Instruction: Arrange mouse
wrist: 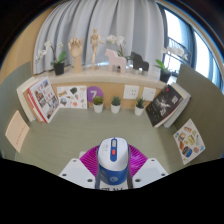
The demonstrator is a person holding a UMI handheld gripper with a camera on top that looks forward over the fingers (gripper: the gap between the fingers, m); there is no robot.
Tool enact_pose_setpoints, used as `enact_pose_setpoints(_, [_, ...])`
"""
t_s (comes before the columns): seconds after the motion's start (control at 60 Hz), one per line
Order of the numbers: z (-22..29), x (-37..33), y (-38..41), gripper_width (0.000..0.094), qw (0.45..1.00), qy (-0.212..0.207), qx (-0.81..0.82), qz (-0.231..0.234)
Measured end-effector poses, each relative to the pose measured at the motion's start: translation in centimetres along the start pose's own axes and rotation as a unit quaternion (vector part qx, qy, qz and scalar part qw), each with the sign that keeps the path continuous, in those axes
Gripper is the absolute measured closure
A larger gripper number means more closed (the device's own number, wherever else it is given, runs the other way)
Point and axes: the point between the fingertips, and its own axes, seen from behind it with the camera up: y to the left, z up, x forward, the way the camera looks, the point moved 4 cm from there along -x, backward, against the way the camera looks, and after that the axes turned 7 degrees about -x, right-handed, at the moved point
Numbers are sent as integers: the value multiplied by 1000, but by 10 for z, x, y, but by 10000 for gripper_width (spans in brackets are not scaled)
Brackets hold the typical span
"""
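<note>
Clamping from both sides, the gripper (113, 166) holds a white and blue plastic computer mouse (113, 158), its magenta pads (90, 158) pressed against the flanks so the body sits level and nose-forward, judged ready for placing. Beyond lies the bare grey-green desk surface (100, 125), offering room to set it down. Further off, three small potted plants (116, 103) and a purple round object (94, 94) line the back ledge, with curtains (110, 20) behind.
</note>
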Motion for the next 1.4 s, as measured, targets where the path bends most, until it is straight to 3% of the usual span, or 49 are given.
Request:
enact_pose_setpoints(0.2, [-94,48,-4,571,996,85,23,25])
enact_pose_setpoints(0.35, [-136,72,12,540,991,116,25,57])
enact_pose_setpoints(0.4, [-131,74,13,525,994,97,20,55])
enact_pose_setpoints(0.6, [-132,73,14,400,994,94,22,58])
enact_pose_setpoints(0.633, [-133,74,14,369,994,94,20,57])
enact_pose_setpoints(0.7, [-135,67,12,122,993,107,8,50])
enact_pose_setpoints(0.733, [-133,62,11,69,993,108,1,47])
enact_pose_setpoints(0.933, [-99,-19,11,68,997,65,11,35])
enact_pose_setpoints(1.133, [-72,-122,16,69,1000,-8,11,21])
enact_pose_setpoints(1.4, [-77,-208,32,70,998,-55,24,18])
